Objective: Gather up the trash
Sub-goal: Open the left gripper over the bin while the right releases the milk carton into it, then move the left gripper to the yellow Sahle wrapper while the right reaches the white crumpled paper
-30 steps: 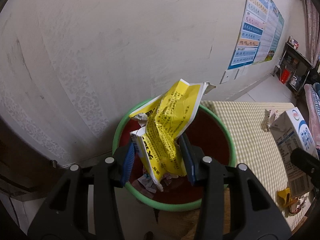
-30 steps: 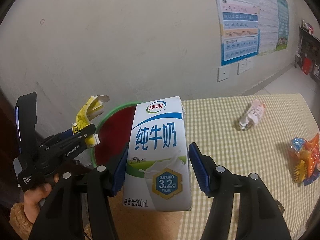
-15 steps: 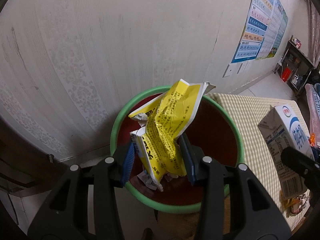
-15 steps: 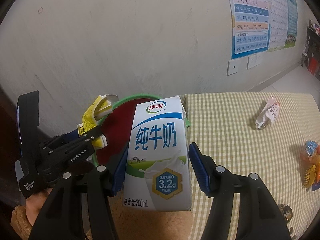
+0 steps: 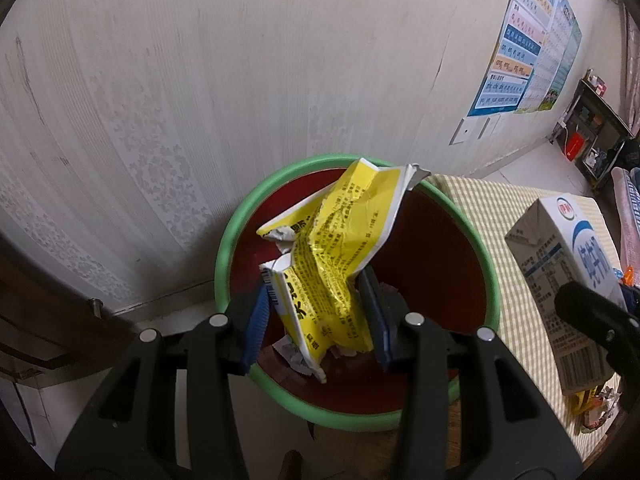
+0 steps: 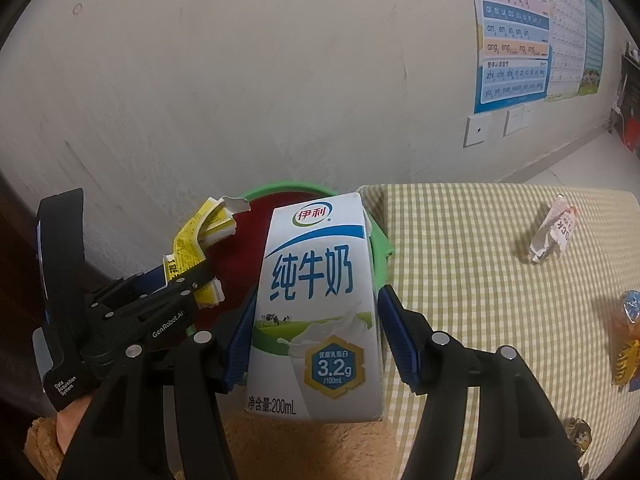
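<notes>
A pale, scuffed wall (image 5: 240, 80) with a blue and yellow letter chart (image 6: 516, 36) stood behind a table under a green-and-cream checked cloth (image 6: 460, 248), and at the table's left end sat a round bin with a green rim and dark red inside (image 5: 236, 240). The left gripper (image 5: 316, 312) was clamped on a crumpled yellow printed wrapper (image 5: 332, 256), holding it over the bin's mouth (scraps already lay at the bottom). The right gripper (image 6: 316, 340) pinched a white and blue milk carton (image 6: 316, 300) upright just beside the bin, while a crumpled white wrapper (image 6: 552, 236) and an orange and blue packet (image 6: 626, 340) lay on the cloth.
</notes>
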Tool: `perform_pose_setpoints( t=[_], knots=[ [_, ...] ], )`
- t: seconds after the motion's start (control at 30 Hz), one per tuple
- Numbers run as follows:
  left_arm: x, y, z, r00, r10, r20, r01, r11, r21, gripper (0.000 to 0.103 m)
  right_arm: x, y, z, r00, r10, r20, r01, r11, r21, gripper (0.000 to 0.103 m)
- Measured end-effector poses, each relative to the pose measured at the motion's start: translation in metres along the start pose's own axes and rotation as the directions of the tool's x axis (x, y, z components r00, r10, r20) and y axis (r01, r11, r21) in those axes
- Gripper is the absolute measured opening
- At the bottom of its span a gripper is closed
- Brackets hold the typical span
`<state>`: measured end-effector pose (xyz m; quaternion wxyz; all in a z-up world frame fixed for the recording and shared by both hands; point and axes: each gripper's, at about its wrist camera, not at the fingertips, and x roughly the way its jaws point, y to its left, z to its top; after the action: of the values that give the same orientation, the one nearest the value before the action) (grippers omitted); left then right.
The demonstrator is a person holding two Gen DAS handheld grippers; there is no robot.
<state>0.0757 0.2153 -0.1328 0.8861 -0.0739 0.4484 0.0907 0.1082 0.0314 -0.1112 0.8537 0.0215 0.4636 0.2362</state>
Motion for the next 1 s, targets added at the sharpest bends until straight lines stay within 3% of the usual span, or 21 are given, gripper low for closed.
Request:
perform_pose_setpoints(
  t=[0.5,0.57,0.6,0.67,1.0],
  knots=[
    [0.013,0.004,-0.002,0.999,0.005,-0.036,-0.005,1.000,-0.016,0.042,0.012,0.002,0.009,1.000,0.022,-0.008,-0.022,1.000,0.003,0.057],
    [0.013,0.005,-0.002,0.999,0.009,-0.036,-0.010,1.000,-0.021,0.046,0.013,0.005,0.012,0.999,0.039,-0.003,-0.039,0.999,-0.005,0.058],
    [0.014,0.005,-0.002,0.999,0.012,-0.038,-0.013,1.000,-0.024,0.059,0.013,0.006,0.013,0.999,0.049,-0.001,-0.049,0.999,-0.007,0.059],
    [0.014,0.005,-0.002,0.999,0.009,-0.036,-0.010,1.000,-0.027,0.071,0.013,0.008,0.016,0.998,0.065,0.010,-0.065,0.998,-0.005,0.067],
    [-0.011,-0.014,-0.002,1.000,-0.004,0.012,0.003,0.999,0.036,0.071,-0.020,-0.005,0.002,0.997,0.042,0.061,-0.045,0.998,0.037,0.068]
  ],
)
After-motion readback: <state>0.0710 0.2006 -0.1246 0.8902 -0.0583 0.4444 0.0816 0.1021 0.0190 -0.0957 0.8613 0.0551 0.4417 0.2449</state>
